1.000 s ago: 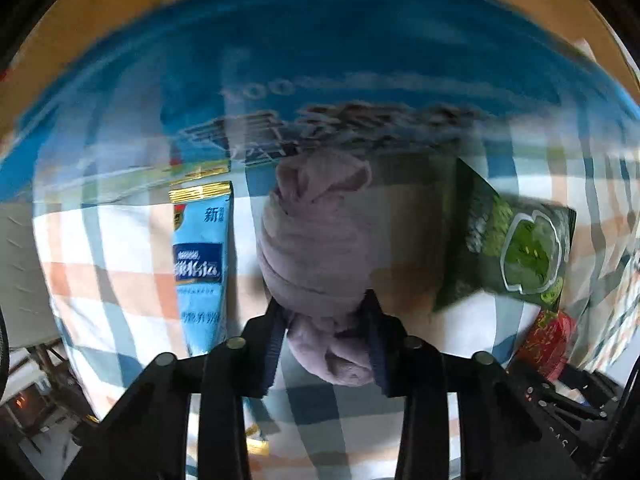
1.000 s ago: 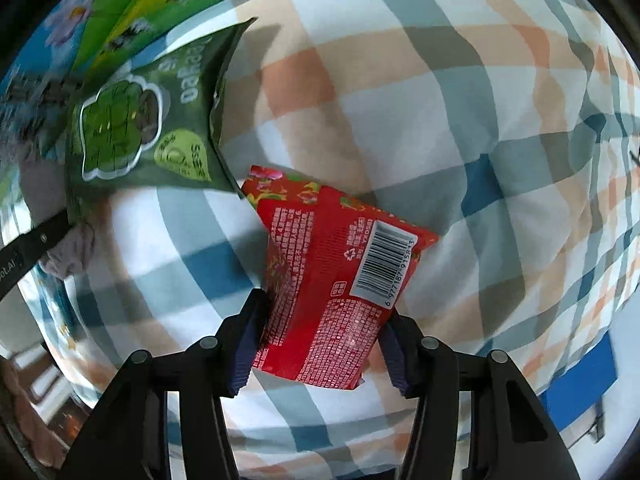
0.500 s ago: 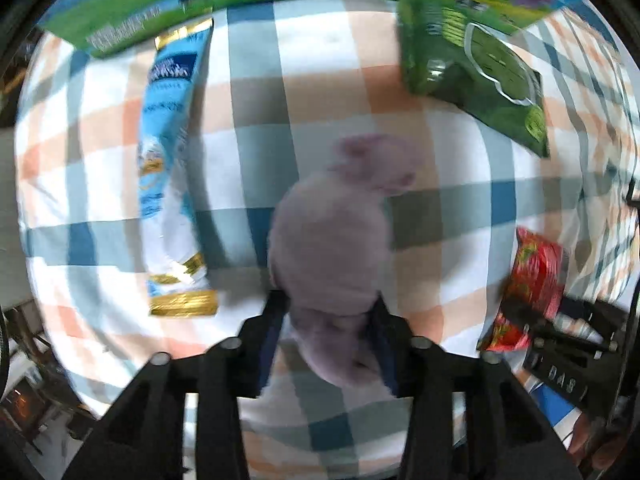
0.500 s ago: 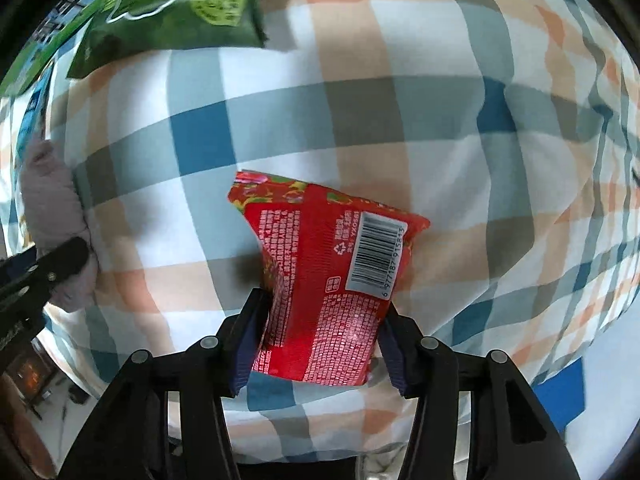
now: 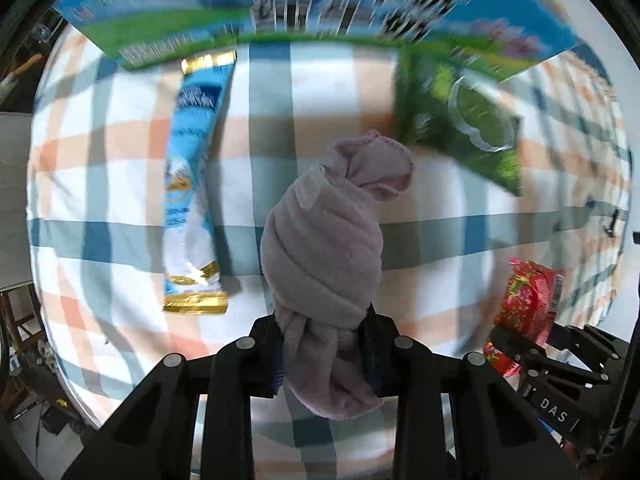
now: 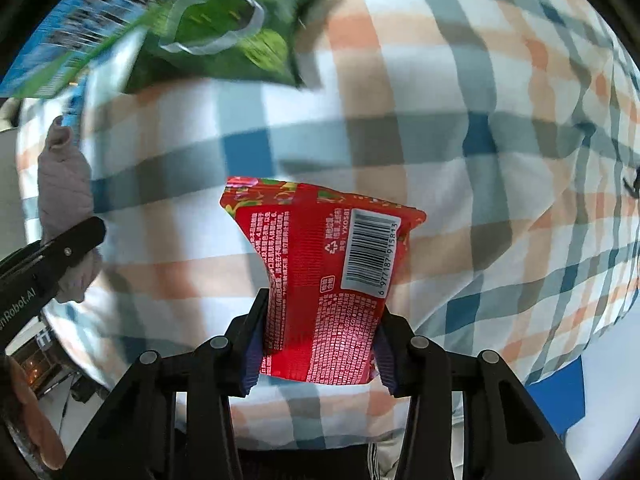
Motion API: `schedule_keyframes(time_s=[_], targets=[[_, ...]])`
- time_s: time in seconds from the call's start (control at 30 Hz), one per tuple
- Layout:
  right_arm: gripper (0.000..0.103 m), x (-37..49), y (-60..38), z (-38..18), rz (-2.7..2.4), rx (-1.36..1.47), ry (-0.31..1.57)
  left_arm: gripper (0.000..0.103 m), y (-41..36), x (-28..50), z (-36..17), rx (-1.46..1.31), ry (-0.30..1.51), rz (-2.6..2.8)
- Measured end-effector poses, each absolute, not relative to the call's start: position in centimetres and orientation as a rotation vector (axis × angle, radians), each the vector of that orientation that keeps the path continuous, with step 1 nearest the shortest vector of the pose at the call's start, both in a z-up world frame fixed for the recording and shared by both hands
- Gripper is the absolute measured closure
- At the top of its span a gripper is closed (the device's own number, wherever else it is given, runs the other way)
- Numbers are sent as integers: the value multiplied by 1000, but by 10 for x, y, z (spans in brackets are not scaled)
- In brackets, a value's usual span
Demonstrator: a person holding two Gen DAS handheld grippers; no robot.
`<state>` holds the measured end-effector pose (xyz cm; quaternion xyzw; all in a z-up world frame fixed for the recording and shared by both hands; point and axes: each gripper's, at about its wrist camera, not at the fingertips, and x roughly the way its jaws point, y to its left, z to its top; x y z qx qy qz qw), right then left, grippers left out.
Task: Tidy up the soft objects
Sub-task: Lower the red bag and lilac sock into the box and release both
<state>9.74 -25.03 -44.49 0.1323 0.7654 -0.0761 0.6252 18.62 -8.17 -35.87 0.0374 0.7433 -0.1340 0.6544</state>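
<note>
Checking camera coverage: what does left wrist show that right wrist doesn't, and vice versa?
Left wrist only: the light blue sachet lying on the checked cloth, and the left gripper shut on the rolled purple towel.
Right wrist only: the barcode side of the red packet, clamped in the right gripper.
Both: towel, red packet, green snack bag, blue-green carton and cloth.

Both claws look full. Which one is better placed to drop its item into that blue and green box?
Probably the left claw: its purple rolled cloth points straight at the box. The right claw, holding the red snack packet, sees it off-corner.
</note>
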Motion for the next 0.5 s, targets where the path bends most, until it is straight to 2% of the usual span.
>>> schedule_keyframes(time_s=[0.23,0.37,0.5], targets=[[55,114,-241,-364,-56,312,1626,76,-75,200,-270,8,1550,-390],[55,151,-237,-306,-7,285,1533,76,-60,238,-225,-20,1472,-410],[55,210,-233,-260,-4,242,1462,76,-53,288,-206,-21,1413,-380]])
